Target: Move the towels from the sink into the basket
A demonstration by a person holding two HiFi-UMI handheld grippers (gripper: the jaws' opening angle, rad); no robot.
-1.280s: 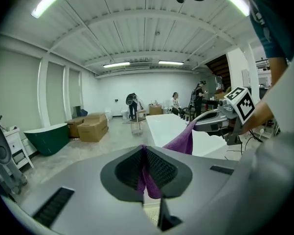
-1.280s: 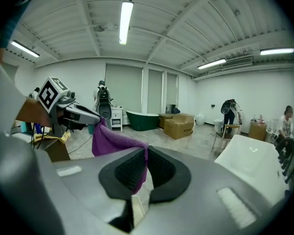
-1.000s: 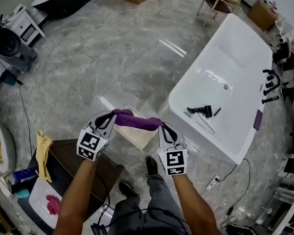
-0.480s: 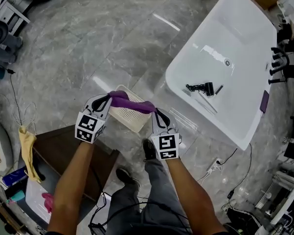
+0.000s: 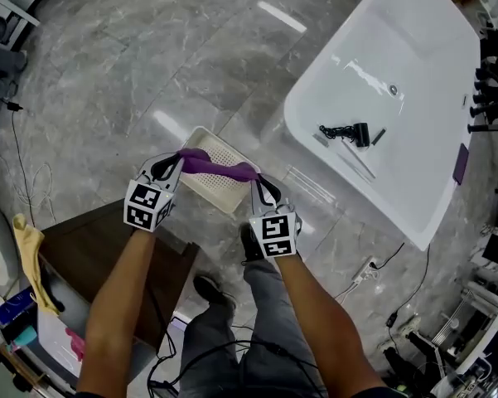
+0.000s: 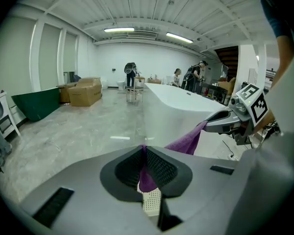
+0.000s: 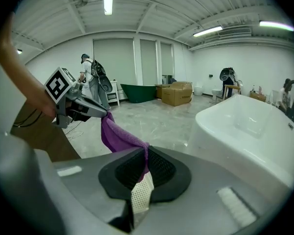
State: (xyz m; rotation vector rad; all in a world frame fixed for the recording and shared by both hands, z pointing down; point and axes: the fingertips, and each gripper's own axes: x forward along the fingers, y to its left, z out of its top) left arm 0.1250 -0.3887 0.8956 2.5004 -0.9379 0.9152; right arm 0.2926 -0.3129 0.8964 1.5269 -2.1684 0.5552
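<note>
Purple terry cloth, one towel [image 5: 217, 166], hangs stretched between our two claws directly over the basket [image 5: 213, 191]. Our left claw [image 5: 176, 161] is clenched on one end and our right claw [image 5: 253, 179] is clenched on the other. Each claw's own view shows the cloth pinched between closed jaws, with the basket's perforated white wall just beneath.

We judge this towel nearly delivered: it is above the basket but not yet in it, and both grips have still to let go. Past the cloth we can make out no other towel in the basket. Well away from the basket, at the lower left edge of the head view, something pink [image 5: 73, 343] lies in a white sink [image 5: 55, 338]. We take it for another towel left to fetch.

Against the frame a second ago, both claws have come down with the towel, their hold unchanged, and the cloth now sits closer over the basket's opening.
</note>
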